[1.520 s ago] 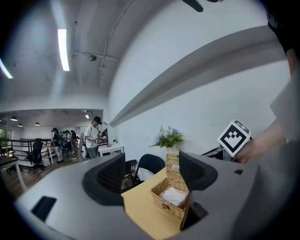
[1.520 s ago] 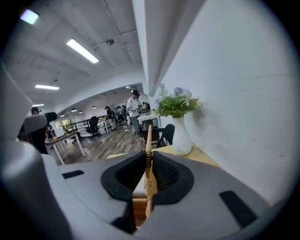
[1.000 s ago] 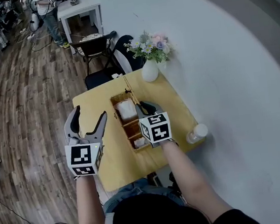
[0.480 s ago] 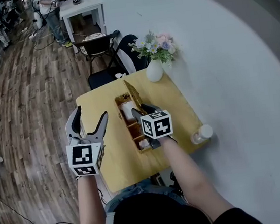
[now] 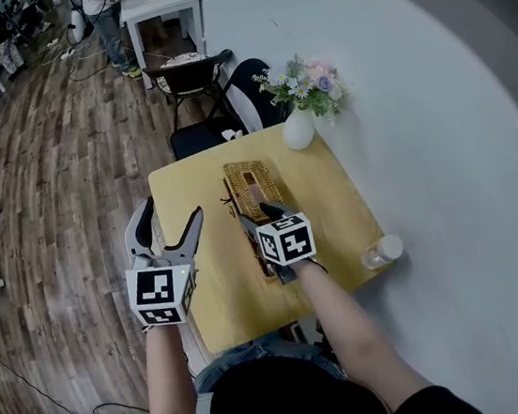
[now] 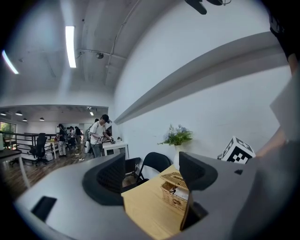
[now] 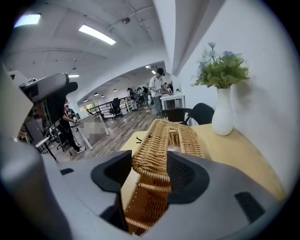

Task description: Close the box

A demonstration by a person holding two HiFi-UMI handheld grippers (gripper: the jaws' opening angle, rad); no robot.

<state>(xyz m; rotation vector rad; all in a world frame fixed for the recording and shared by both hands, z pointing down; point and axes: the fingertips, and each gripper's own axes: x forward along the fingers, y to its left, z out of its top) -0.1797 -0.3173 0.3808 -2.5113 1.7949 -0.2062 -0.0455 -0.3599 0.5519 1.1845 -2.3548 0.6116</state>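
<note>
A long wicker box [image 5: 253, 193] lies on the yellow table [image 5: 334, 203], its woven lid [image 7: 169, 135] lowered over it, tilted slightly up at the near end. My right gripper [image 5: 258, 216] is at the box's near end. Its jaws are opening, with the lid's near edge [image 7: 149, 169] between them, and a gap shows at the left pad. My left gripper [image 5: 169, 215] hovers open and empty over the table's left side, apart from the box. In the left gripper view the box [image 6: 173, 193] sits ahead to the right.
A white vase of flowers [image 5: 301, 128] stands at the table's far edge by the wall. A pale bottle [image 5: 381, 252] sits at the near right corner. Dark chairs [image 5: 213, 113] stand beyond the table. People work at a white desk [image 5: 156, 2] far back.
The lid has swung down from upright to lie over the box. My right gripper followed it down and its jaws have widened. The left gripper has barely moved.
</note>
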